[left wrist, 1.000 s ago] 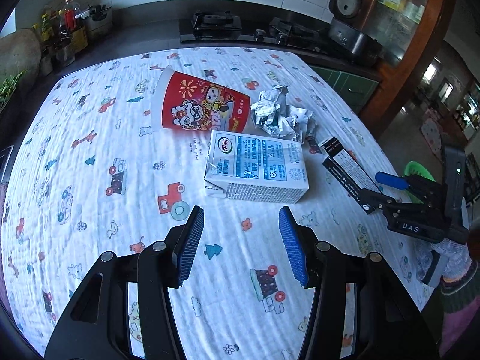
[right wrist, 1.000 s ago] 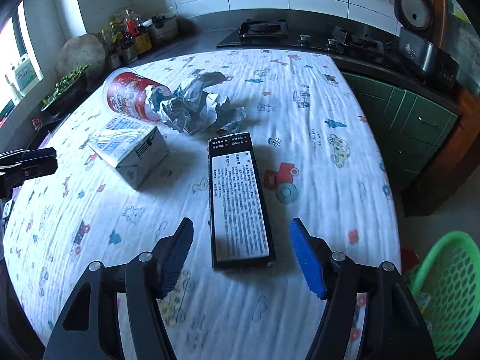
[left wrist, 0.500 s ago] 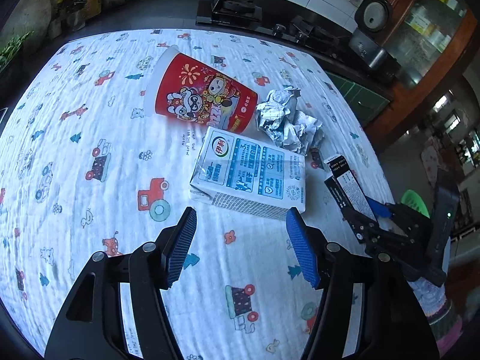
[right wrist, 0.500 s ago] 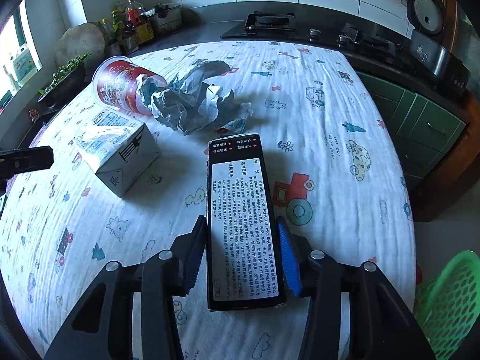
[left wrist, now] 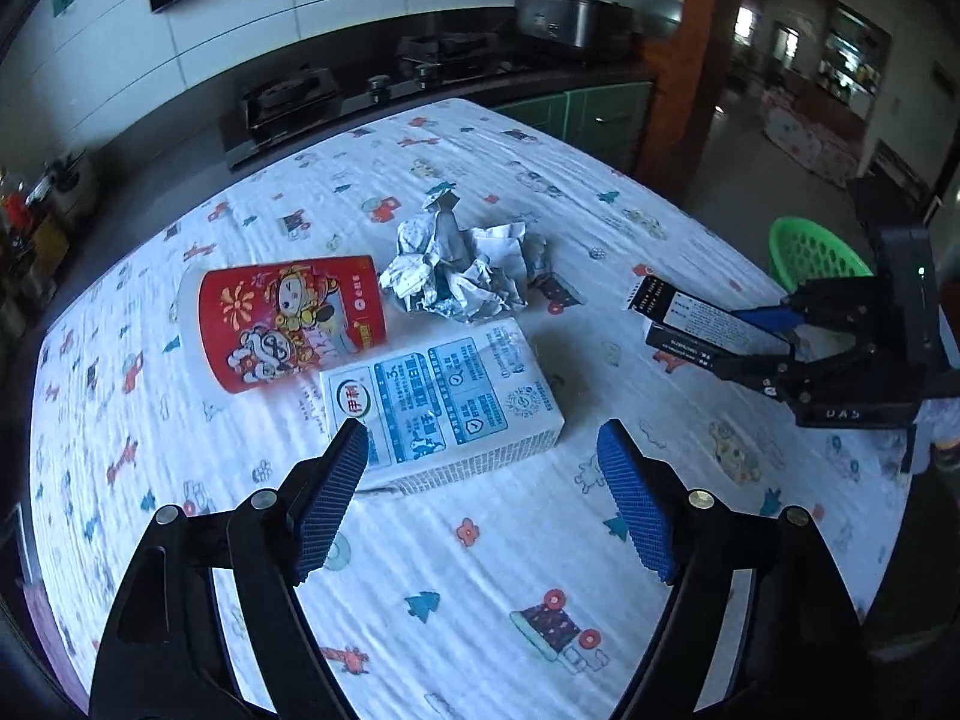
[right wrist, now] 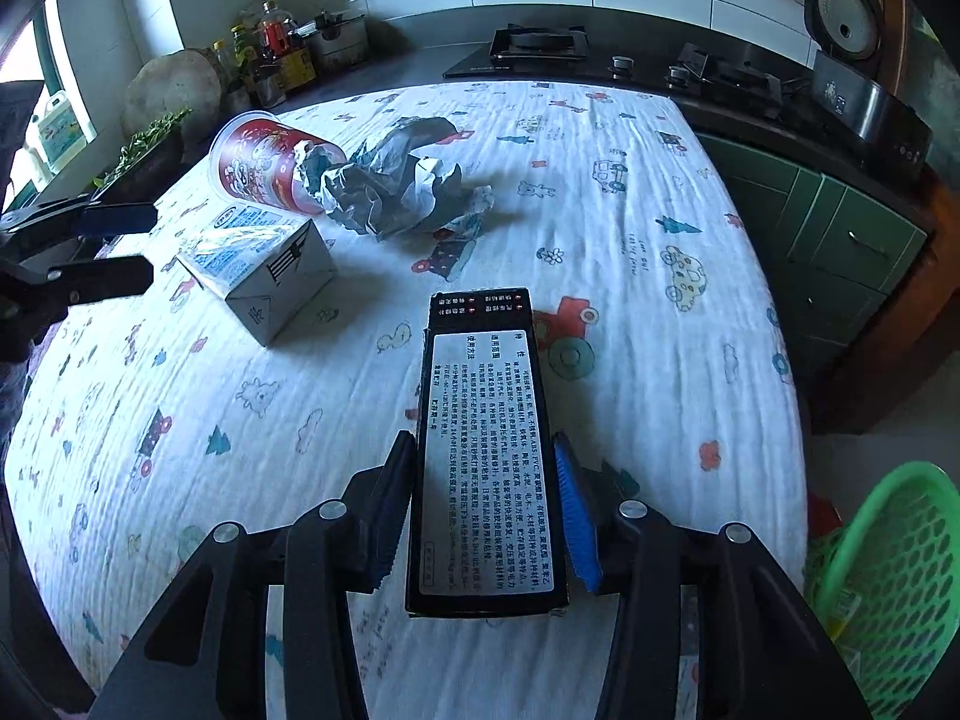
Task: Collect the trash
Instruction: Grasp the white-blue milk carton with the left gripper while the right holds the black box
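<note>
Green perforated basket (right wrist: 888, 570) stands on the floor off the table's right edge; some items lie inside, too indistinct to name. Red printed cup (right wrist: 264, 171) lies on its side, mouth toward the window side; its interior is not visible. Crumpled foil wrapper (right wrist: 384, 186) rests against the cup's base end. White and blue milk carton (left wrist: 444, 402) lies flat just beside the cup, closed, touching the cloth. Right gripper (right wrist: 486, 516) has its pads pressed on both long sides of the black box (right wrist: 486, 450), label side up; its far end reaches out over the cloth. Left gripper (left wrist: 480, 498) has jaws that have just been opening and stand wide, nothing between the pads, the carton just beyond the fingertips. Table with cartoon-print cloth (right wrist: 630, 240) carries all the trash in its far half; the near half and right side are open cloth. The far edge meets a dark counter with a stove (right wrist: 534, 45); the right edge drops to the floor beside green cabinets (right wrist: 840, 252).
</note>
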Tool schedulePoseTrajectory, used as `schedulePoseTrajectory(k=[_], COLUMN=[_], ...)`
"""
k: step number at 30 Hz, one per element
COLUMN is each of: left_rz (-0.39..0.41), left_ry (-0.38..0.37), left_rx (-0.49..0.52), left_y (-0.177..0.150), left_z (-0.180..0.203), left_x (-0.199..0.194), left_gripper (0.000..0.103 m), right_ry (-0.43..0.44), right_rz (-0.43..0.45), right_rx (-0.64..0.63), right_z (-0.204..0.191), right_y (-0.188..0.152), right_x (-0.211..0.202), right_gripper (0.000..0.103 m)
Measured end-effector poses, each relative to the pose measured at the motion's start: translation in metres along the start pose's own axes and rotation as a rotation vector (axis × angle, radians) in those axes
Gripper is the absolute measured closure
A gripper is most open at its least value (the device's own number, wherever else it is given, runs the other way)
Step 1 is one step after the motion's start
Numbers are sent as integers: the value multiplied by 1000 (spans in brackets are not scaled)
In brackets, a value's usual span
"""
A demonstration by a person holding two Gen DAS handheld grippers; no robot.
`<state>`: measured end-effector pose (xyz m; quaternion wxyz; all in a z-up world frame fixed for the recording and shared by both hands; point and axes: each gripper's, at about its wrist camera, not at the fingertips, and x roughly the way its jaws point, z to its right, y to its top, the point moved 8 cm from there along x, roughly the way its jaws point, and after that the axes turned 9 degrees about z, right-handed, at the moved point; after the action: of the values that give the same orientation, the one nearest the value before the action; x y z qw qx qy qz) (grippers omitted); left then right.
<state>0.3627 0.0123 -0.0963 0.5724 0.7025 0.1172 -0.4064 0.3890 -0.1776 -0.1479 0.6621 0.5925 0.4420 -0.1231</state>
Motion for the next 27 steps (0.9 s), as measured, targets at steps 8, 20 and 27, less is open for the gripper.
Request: schedulePoseTrajectory(k=[8, 20, 27], left_rz=[3, -32, -54], left_ry=[-182, -276, -311], left_rx=[189, 321, 391], left_y=[2, 2, 0], left_z=[0, -19, -9], left_x=[10, 45, 59], left_gripper=[12, 12, 12], right_ry=[-9, -12, -5], right_rz=[11, -3, -9], right_rx=[34, 75, 68], right_z=[-3, -18, -22], right_y=[-3, -11, -11], right_x=[-19, -23, -22], right_gripper=[59, 59, 59])
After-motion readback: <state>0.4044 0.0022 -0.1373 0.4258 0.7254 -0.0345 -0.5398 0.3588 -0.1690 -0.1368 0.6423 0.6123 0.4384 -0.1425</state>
